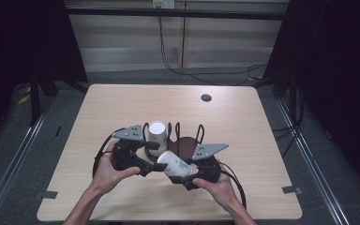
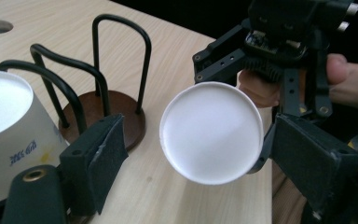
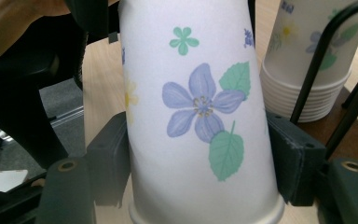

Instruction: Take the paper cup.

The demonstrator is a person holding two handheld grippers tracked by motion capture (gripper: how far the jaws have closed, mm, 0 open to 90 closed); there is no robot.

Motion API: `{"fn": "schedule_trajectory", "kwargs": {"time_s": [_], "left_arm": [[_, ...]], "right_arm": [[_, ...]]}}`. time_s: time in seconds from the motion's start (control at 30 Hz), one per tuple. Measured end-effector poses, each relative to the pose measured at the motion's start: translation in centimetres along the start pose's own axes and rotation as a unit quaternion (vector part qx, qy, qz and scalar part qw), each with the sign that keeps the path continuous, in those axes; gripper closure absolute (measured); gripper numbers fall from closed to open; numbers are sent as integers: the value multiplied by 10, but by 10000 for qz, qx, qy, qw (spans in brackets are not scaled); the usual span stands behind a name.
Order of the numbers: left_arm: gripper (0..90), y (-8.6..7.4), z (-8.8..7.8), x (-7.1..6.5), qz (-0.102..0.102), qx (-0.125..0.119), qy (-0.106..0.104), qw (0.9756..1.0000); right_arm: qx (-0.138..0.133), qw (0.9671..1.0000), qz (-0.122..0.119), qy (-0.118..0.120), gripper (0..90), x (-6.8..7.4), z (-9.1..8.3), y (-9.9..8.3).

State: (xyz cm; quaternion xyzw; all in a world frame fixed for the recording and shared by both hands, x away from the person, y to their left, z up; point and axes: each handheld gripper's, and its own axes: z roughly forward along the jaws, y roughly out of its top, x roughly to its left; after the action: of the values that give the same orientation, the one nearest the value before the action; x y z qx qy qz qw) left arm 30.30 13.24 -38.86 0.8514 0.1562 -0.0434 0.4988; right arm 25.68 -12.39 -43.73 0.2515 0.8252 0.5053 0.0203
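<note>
Light wood table [image 1: 122,108] with rounded corners, sitting on grey floor [image 1: 51,112] with metal rails along both sides. There's a dark round hole [image 1: 206,98] near the far edge, a bit right of centre. Bits of grey tape [image 1: 291,189] on the floor by the near corners. Directly on the table: a rack [image 2: 103,110] — round dark-wood base with black wire loops standing up from it — about mid-table. A stack of upside-down paper cups [image 1: 157,135] sits at the rack's left end, though I can't tell if it rests on the base or the tabletop.
</note>
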Motion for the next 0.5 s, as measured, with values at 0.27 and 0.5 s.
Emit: {"fn": "schedule_trajectory", "kwargs": {"time_s": [0.27, 0.5], "left_arm": [[183, -6, -1, 1, 58, 130, -7, 9999], [187, -11, -1, 9, -34, 321, 127, 9994]], "right_arm": [[319, 9995, -4, -75, 310, -4, 0, -1], [552, 9984, -44, -131, 311, -6, -5, 2]]}}
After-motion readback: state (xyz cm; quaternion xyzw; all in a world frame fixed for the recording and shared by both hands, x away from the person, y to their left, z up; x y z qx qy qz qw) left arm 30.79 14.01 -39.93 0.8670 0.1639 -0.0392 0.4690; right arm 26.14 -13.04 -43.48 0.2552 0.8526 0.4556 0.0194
